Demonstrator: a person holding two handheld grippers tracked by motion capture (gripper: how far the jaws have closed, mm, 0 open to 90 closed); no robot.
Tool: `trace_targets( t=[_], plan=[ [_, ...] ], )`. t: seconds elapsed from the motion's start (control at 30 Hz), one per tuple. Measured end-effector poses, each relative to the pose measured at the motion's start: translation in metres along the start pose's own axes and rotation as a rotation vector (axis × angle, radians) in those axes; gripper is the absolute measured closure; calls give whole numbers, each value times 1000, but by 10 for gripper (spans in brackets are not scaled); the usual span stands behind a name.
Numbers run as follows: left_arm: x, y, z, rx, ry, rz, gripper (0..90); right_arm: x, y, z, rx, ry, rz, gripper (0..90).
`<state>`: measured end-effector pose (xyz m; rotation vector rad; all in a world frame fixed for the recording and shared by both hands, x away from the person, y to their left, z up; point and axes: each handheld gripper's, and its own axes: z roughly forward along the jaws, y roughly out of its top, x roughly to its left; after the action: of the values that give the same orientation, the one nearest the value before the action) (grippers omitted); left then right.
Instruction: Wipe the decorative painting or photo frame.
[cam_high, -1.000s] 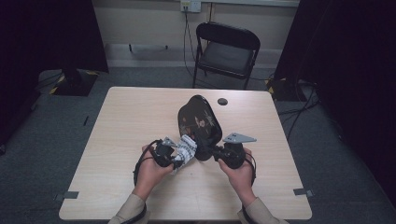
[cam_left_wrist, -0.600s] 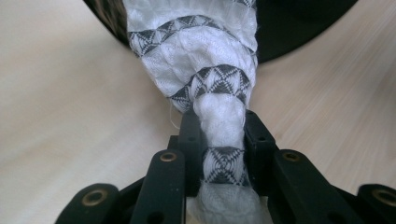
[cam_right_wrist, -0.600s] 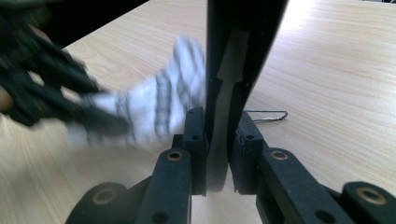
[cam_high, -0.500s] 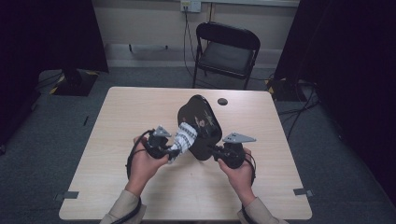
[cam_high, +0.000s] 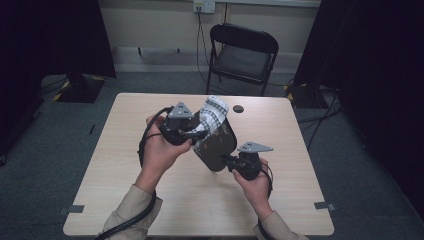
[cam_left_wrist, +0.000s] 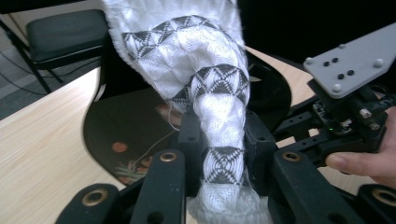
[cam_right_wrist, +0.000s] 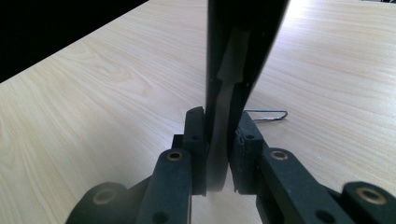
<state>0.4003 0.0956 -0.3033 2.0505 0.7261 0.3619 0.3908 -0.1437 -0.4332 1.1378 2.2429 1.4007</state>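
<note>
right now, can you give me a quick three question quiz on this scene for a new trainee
1. True or false: the left gripper is shut on the patterned cloth.
2. What does the right gripper hold? A) the black tray B) the small black disc C) the chair
3. Fill in: the cloth is white with ____ triangle bands.

Key
1. True. Its fingers press the cloth from both sides.
2. A. The right gripper clamps the edge of the black tray, which stands tilted on the table. The small black disc lies apart near the far edge, and the chair stands behind the table.
3. Dark.
</note>
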Motion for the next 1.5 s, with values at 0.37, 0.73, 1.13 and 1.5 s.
trace_targets(
  t=[0.37,0.73,1.13,1.5],
  plan=[
    [-1,-38,23,71,-14,-26,735,-1,0,0,2,3,-1,790],
    [5,-81,43,137,-23,-86,734,-1,0,0,3,4,-2,790],
    [8,-119,66,236,-20,-140,734,-1,0,-1,6,7,-2,789],
    [11,-150,79,319,-7,-177,734,-2,-1,-3,3,5,-7,784]
  ],
)
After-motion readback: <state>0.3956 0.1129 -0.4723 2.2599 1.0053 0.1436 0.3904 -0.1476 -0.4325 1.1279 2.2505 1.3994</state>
